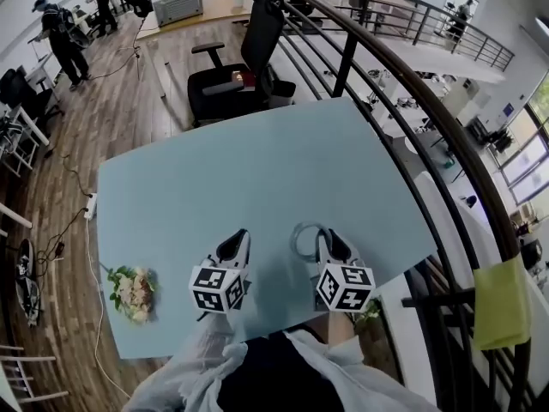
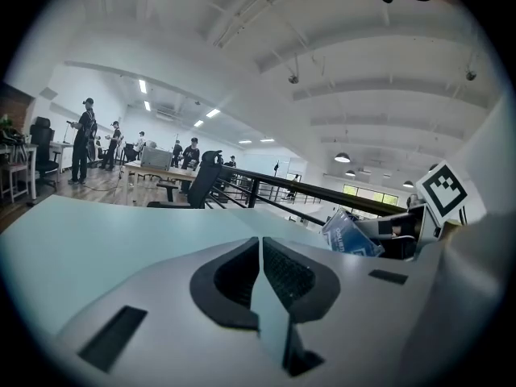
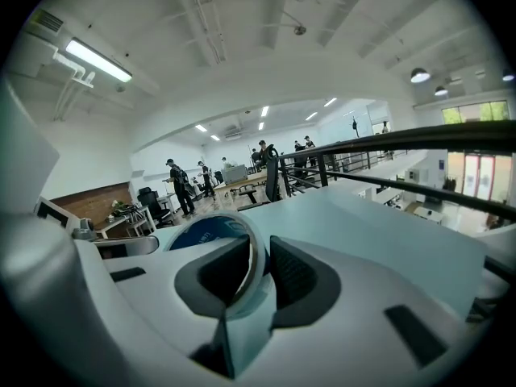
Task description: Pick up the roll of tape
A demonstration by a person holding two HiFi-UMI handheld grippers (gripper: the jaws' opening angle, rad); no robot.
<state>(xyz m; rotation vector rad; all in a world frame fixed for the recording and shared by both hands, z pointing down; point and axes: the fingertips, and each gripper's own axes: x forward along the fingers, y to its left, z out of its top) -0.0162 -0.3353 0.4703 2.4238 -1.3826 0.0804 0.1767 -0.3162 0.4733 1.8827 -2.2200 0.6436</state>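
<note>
Within right gripper — tape roll

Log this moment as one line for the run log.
step: grasp made | right tool: shut on roll of tape | left tool: shut, empty | table: flower bouquet near its left corner

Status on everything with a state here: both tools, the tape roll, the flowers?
Clear roll of tape with a blue-printed core: gripped by its wall, ring standing on edge; can't tell whether it is off the table.
Right tool: jaws closed on the roll.
Left tool: jaws together, nothing between them.
Bunch of pale flowers: lying on the light blue table near its left edge, untouched.
</note>
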